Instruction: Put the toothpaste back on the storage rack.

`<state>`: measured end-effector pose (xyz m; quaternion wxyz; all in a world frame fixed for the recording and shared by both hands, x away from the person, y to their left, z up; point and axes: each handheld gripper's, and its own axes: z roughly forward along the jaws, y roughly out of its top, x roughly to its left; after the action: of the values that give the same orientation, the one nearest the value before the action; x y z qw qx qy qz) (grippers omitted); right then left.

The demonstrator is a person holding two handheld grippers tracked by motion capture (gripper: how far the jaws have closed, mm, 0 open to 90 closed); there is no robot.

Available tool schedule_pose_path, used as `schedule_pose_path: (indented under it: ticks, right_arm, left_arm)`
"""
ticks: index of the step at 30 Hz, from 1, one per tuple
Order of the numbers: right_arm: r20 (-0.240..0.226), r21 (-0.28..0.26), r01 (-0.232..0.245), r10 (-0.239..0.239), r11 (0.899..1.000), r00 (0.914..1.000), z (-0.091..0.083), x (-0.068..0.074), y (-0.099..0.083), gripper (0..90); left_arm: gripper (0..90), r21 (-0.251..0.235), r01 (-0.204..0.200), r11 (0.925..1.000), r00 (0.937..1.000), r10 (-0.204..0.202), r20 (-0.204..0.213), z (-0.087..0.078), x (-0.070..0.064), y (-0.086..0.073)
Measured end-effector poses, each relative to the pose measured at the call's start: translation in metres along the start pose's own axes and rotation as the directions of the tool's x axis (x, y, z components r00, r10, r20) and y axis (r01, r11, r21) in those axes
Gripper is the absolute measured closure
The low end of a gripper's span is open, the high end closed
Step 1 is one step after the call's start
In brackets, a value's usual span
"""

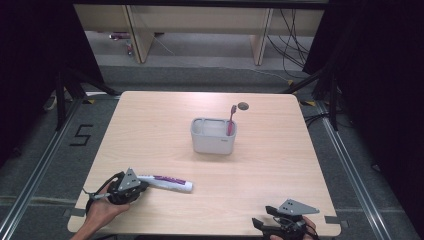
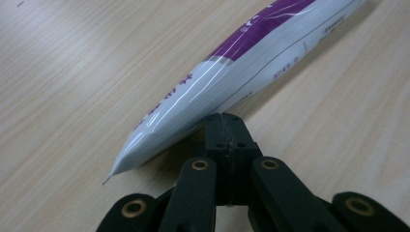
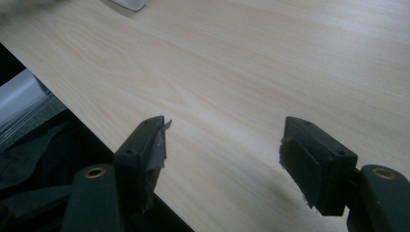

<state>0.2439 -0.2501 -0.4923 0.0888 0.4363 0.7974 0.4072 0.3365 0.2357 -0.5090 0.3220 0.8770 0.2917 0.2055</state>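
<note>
Pale wood grain ran across the surface on which everything lay, with grey floor and dark curtains around it. At the near left corner the left gripper had its jaws pressed fully together, and its own view showed their joined tips right against the side of a white and purple toothpaste tube, close to the tube's flat crimped end; nothing was caught between them. The tube lay flat, its length running away from that gripper towards the right, its cap end pointing to the middle of the near edge. The person's left hand held the tool from below. At the near right corner the right gripper hung over the surface's edge with its jaws spread wide apart and bare wood between them. Farther out, near the middle of the surface, stood a grey rectangular holder with a red toothbrush upright in its right end, well apart from the tube and both grippers.
</note>
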Motion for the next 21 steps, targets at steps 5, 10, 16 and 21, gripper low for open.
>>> schedule_pose_path:
  ticks: [5, 10, 16, 21]
  right_arm:
    - [0.010, -0.005, 0.024, -0.024, 1.000, 0.9997, 0.000, -0.002, 0.000, 33.4]
    - [0.003, -0.009, 0.013, -0.013, 1.000, 0.9999, 0.000, -0.001, 0.000, 33.3]
    - [0.007, -0.013, 0.031, -0.031, 0.999, 0.9995, 0.001, -0.003, 0.000, 33.3]
    - [0.003, -0.015, 0.032, -0.032, 0.999, 0.9995, 0.000, -0.002, 0.001, 33.3]
  left_arm:
    - [89.3, 0.004, -0.005, 1.0000, 0.9999, 0.005, -0.011, 0.004, 0.006, 0.004]
    - [89.3, -0.003, 0.014, 0.9999, 0.9997, -0.014, -0.018, 0.010, 0.009, 0.008]
    - [89.3, 0.008, 0.015, 0.9999, 0.9998, -0.015, -0.015, 0.016, 0.011, 0.014]
    - [89.3, 0.017, 0.018, 0.9997, 0.9998, -0.018, -0.011, 0.019, 0.015, 0.017]
